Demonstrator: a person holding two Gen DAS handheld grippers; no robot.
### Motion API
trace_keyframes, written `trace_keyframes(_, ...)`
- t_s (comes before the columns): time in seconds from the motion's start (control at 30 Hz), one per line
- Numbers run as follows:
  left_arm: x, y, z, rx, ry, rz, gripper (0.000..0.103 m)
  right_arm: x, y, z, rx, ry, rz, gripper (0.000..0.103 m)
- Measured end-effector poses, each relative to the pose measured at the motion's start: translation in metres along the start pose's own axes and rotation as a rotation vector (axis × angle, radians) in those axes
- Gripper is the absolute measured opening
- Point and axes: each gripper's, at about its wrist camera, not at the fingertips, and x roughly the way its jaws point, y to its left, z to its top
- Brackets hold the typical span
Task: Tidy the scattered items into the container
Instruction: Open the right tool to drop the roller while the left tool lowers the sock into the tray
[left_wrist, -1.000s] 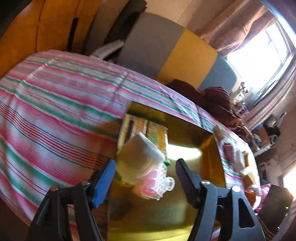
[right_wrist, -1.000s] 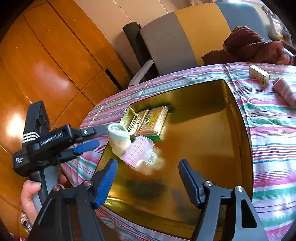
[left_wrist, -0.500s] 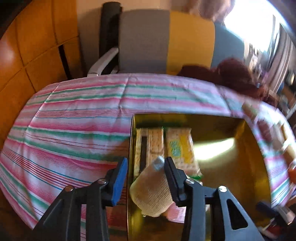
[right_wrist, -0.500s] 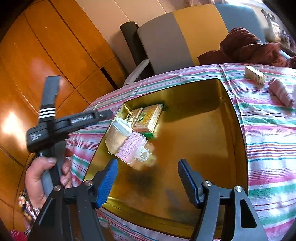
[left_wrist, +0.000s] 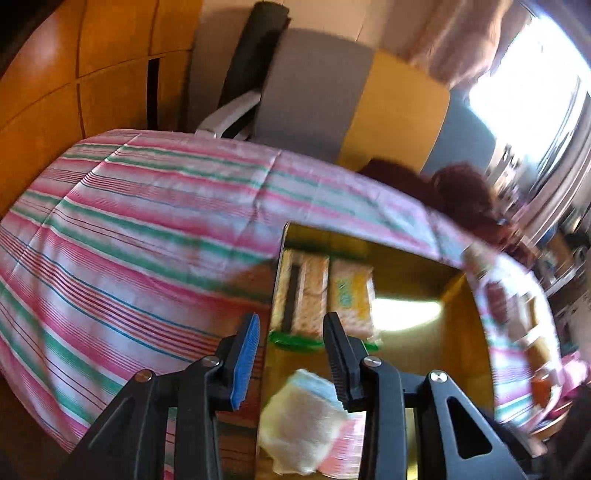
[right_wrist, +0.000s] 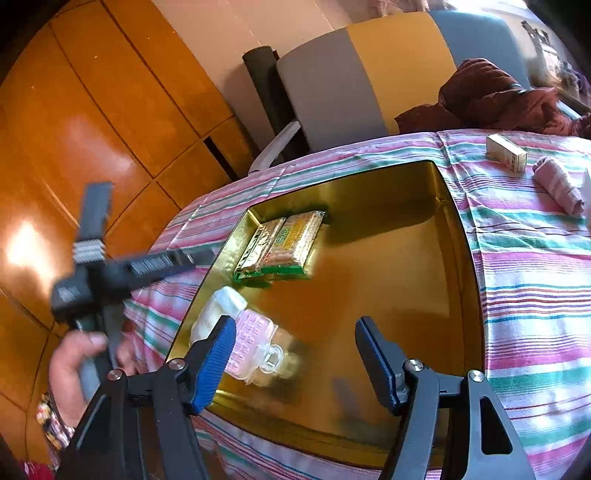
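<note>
A gold tray (right_wrist: 388, 295) sits on the striped tablecloth. In it lie two biscuit packs (right_wrist: 284, 243), a beige roll (right_wrist: 218, 314) and a pink clear-plastic case (right_wrist: 255, 343). In the left wrist view the tray (left_wrist: 417, 365) holds the packs (left_wrist: 325, 295) and the roll (left_wrist: 303, 417), which lies below my left gripper (left_wrist: 291, 354). The left gripper is open and empty, above the tray's left rim. My right gripper (right_wrist: 295, 362) is open and empty above the tray's near edge. The left gripper (right_wrist: 110, 266) also shows in the right wrist view, left of the tray.
A small cream box (right_wrist: 506, 151) and a rolled pink cloth (right_wrist: 557, 184) lie on the tablecloth (right_wrist: 535, 258) right of the tray. A grey and yellow chair (right_wrist: 362, 74) with a brown garment (right_wrist: 491, 99) stands behind the table. Wooden panels (right_wrist: 92, 129) are at the left.
My left gripper let go of the beige roll, which now lies in the tray beside the pink case. The left gripper has pulled back and left. The right gripper barely moved.
</note>
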Motion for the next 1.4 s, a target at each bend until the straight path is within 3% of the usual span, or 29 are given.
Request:
trace_keyframes(0.2,-0.006,-0.013,-0.015,0.065,0.060,-0.041,0.037,0.009,0.030,-0.006,-0.113,0.070,0.054,0.066)
trace_keyframes(0.33,0.005,-0.018,-0.028,0.116,0.116,-0.022,0.037,0.031,0.048,-0.008,-0.179,0.156,0.045,0.066)
trace_keyframes(0.43,0.015,-0.012,-0.032,0.107,0.149,-0.019,0.036,0.052,0.059,-0.008,-0.257,0.206,-0.024,0.066)
trace_keyframes(0.57,0.020,0.003,-0.027,0.023,0.146,-0.062,0.036,0.082,0.063,-0.007,-0.356,0.270,-0.148,0.066)
trace_keyframes(0.8,0.026,0.015,-0.020,-0.033,0.135,-0.067,0.037,0.109,0.055,0.028,-0.315,0.231,-0.210,0.066)
trace_keyframes(1.0,0.021,0.016,-0.021,-0.049,0.141,-0.119,0.037,0.090,0.042,0.035,-0.200,0.203,-0.116,0.068)
trace_keyframes(1.13,0.022,0.007,-0.019,-0.024,0.123,-0.110,0.037,0.074,0.051,0.021,-0.268,0.213,-0.126,0.068)
trace_keyframes(1.27,0.025,0.008,-0.018,-0.063,0.129,-0.127,0.037,0.097,0.058,0.014,-0.355,0.266,-0.200,0.068)
trace_keyframes(1.4,0.024,0.010,-0.015,-0.092,0.126,-0.121,0.037,0.110,0.047,0.026,-0.293,0.228,-0.202,0.067)
